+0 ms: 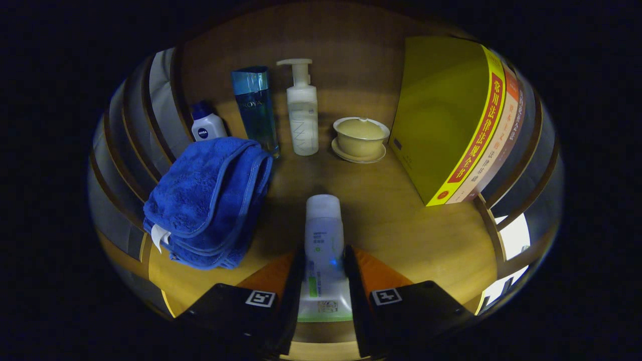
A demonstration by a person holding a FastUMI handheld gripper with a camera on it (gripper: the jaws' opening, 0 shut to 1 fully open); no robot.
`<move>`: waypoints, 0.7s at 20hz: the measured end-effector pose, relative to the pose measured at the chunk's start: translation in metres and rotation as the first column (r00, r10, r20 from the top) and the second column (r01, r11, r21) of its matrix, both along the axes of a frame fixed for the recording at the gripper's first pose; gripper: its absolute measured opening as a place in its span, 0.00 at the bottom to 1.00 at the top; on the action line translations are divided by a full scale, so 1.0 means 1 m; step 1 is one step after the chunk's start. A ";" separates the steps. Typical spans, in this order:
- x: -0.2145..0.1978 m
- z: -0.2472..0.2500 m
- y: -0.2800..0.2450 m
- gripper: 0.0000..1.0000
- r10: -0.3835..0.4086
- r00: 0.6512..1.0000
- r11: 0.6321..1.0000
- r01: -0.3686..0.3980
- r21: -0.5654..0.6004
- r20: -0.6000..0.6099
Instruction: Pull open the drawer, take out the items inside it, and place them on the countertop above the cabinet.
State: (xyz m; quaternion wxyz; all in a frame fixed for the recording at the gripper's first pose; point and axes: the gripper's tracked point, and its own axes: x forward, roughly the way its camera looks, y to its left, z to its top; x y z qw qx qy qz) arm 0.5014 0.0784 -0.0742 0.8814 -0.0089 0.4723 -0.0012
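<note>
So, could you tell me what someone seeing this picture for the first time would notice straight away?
Probably the white tube gripped between the jaws of the gripper, its cap pointing ahead over the wooden countertop. Next, the folded blue towel lying just left of it, and the big yellow book standing to the right. Beyond the tube stand a blue bottle, a white pump bottle and a lidded cup.
</note>
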 end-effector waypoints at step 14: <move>-0.045 0.103 0.014 0.98 0.046 0.952 0.996 -0.066 0.056 0.303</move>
